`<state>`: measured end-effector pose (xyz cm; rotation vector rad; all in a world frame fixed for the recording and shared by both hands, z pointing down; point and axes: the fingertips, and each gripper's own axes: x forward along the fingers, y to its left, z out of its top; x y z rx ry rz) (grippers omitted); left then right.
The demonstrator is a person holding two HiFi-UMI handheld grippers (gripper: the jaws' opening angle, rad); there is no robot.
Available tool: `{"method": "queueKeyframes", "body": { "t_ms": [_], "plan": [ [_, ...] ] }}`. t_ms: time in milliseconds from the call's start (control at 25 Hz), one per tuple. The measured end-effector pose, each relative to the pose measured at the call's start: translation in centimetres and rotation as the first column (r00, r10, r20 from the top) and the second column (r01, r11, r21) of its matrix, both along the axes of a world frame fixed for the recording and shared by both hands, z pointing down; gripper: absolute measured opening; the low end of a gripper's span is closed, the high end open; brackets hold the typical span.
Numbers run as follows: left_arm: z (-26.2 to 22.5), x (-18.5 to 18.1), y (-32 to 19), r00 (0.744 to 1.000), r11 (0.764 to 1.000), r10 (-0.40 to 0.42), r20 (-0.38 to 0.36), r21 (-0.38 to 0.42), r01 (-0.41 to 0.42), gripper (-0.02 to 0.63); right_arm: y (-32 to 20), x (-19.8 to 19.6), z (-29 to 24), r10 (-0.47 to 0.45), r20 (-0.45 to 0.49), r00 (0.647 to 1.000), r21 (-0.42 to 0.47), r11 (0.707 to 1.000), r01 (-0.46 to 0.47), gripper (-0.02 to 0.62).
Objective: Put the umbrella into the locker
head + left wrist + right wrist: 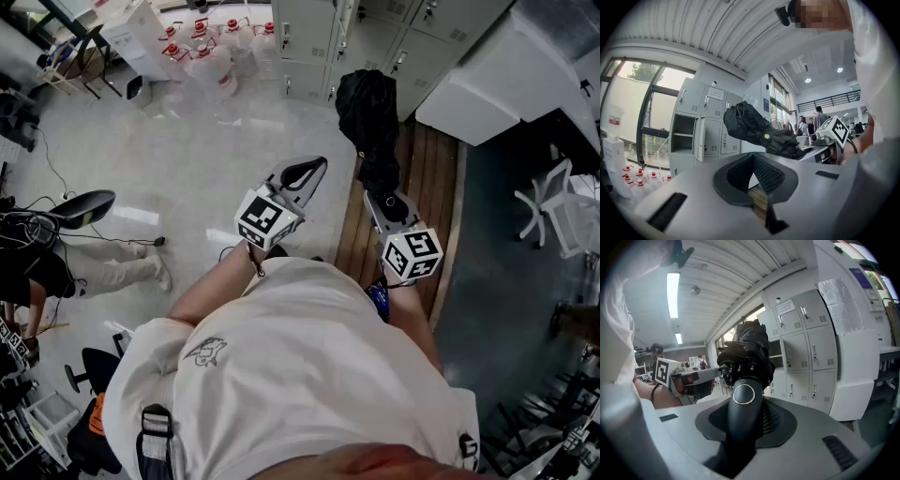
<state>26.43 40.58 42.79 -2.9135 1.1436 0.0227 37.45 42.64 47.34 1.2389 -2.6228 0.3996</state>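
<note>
Right tongs (384, 202) are clenched on the handle (743, 420) of the folded umbrella (367, 111), which projects ahead of them — evidently a carrying grip. Left tongs (311, 172) are closed, empty, alongside. The open locker (685, 138) stands ahead, well apart — not yet reached.

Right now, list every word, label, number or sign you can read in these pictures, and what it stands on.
None can be read.
Paper notice on a locker door: too small to read.
Blue sign on the white cabinet: blurred.
Marker cubes: square patterns only, no letters.
</note>
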Motion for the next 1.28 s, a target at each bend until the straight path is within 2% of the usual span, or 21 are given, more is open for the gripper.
{"method": "queueKeyframes", "body": {
  "t_ms": [320,680,840,1000,1280],
  "plan": [
    [0.0,-0.1,-0.7,1.0,1.0,-0.003,-0.002,0.0,0.003,0.012,-0.8,-0.1,0.0,-0.003,0.002,1.0,-0.002,1.0,0.003,0.138],
    [-0.1,-3.1,-3.4,1.0,1.0,-0.013,-0.002,-0.002,0.013,0.012,-3.4,-3.1,-0.4,-0.015,-0.018,1.0,0.008,1.0,0.015,0.138],
    [-0.2,-5.9,-5.1,1.0,1.0,-0.019,0.001,0.009,0.019,0.012,-5.3,-5.7,-0.6,-0.016,-0.019,1.0,0.014,1.0,0.017,0.138],
    [-0.7,-10.4,-7.3,0.999,0.999,-0.034,0.002,0.017,0.034,0.012,-7.1,-9.2,-0.9,-0.011,-0.019,1.0,0.02,1.0,0.012,0.138],
    [-0.9,-17.6,-10.9,1.0,1.0,-0.013,0.027,0.021,0.012,0.012,-11.2,-16.2,-1.5,0.002,-0.019,1.0,0.009,1.0,-0.002,0.138]
  ]
}}
